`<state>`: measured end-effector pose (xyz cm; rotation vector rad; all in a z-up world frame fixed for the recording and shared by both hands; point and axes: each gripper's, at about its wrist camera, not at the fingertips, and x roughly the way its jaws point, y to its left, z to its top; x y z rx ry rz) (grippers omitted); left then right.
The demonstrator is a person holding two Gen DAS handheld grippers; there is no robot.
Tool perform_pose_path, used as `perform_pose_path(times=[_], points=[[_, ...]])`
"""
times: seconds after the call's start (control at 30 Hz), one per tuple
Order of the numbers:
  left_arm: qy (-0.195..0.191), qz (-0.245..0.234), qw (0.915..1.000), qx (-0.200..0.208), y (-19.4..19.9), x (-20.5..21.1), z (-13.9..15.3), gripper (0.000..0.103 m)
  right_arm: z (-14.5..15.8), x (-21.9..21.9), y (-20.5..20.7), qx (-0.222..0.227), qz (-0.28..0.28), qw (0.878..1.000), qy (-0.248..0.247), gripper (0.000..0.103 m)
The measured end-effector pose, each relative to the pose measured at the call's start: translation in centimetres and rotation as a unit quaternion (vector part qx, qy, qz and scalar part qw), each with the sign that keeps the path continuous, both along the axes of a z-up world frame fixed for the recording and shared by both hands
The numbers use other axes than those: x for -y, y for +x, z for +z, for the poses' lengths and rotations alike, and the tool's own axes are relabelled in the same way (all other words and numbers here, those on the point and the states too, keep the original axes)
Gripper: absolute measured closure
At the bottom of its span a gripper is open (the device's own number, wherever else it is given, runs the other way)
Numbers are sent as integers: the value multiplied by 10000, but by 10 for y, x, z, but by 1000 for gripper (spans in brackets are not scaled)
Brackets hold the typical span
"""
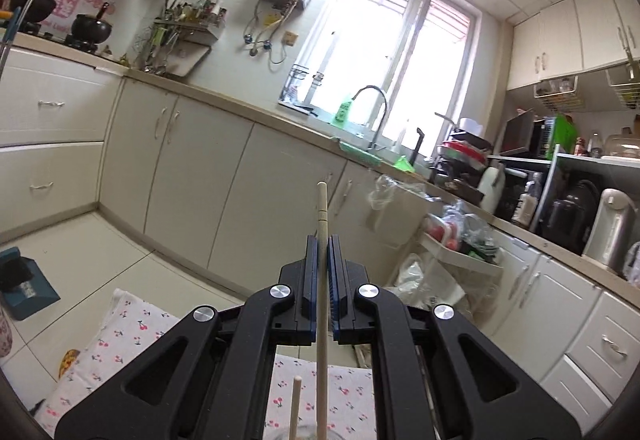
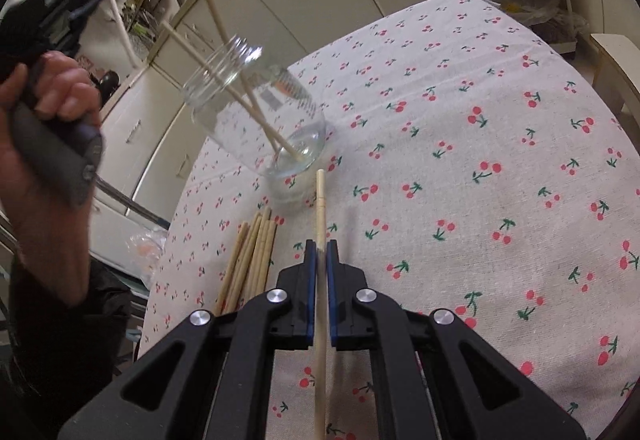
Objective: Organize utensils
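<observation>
A: Left gripper [image 1: 322, 240], what's it got?

B: Jaws pinched tight on one wooden chopstick [image 1: 322, 208]. Stick runs straight btwn the blue pads, tip poking out past them toward the kitchen cabinets [image 1: 192, 160]. Gripper's up off the table, pointing roughly level. A 2nd stick end [image 1: 295, 408] shows at the bottom edge of the left wrist view, over the cherry-print tablecloth [image 1: 132, 336].

A: Right gripper [image 2: 321, 246]?

B: Same deal, clamped on its own chopstick [image 2: 320, 200], angled down at the cloth [image 2: 460, 160]. Stick tip sits just short of the glass jar [image 2: 256, 112].

A: Where's the jar?

B: On the cloth nr the table's far left edge as the right wrist view has it. Upright, though the fisheye tilts it. Two chopsticks in the jar [image 2: 224, 24] already, leaning out over the rim, ends resting on the jar bottom.

A: Rest of the sticks?

B: Loose bundle of chopsticks [image 2: 250, 260] lying flat on the cloth, just left of the right gripper's fingers, by the table's left edge, close to the jar but not touching.

A: Anything else?

B: Person's left hand [image 2: 48, 112] wrapped round the other gripper's handle, upper left of the right wrist view, blurred.
</observation>
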<state>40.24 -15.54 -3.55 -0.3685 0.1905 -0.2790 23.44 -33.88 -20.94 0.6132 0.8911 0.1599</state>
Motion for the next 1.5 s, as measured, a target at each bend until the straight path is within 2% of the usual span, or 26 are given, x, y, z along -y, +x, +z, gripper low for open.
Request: perform_pose_path(times=[0.17,0.3,0.57,0.73,0.97,1.07,1.13,1.27,1.43,1.5], points=[[92,127,9999,-50,15,12,-21,98,8,16,-4,243,-263,9993,134,97],[314,163,9994,15,17,21,-34,98,18,25,-7,472,-471,9975,224,97],[688,53,9976,78,2,26,-58,98,44,38,-7,882,-767,9928,251,97],[984,-171,9950,-50,-8,25,-74,98,64,41,-3,1181,-856,9890,233,97],[1250,-270,9917,-132,-17,14,-70,96,87,35,-3,1475,-818,9856,109,97],[1304,-318,9908,-165,-18,11,-66,89,92,31,-6,1528,-786,9851,48,97],[1324,-297,9907,-133,-21,10,-63,77,95,29,-8,1549,-782,9848,13,97],[1275,-297,9913,-138,-27,4,-57,71,99,28,-12,1574,-774,9845,-19,97],[1149,-162,9930,-206,-37,-15,-51,53,112,27,-14,1721,-778,9820,2,97],[1101,-95,9934,-297,-42,-25,-51,50,120,24,-13,1824,-743,9804,5,97]])
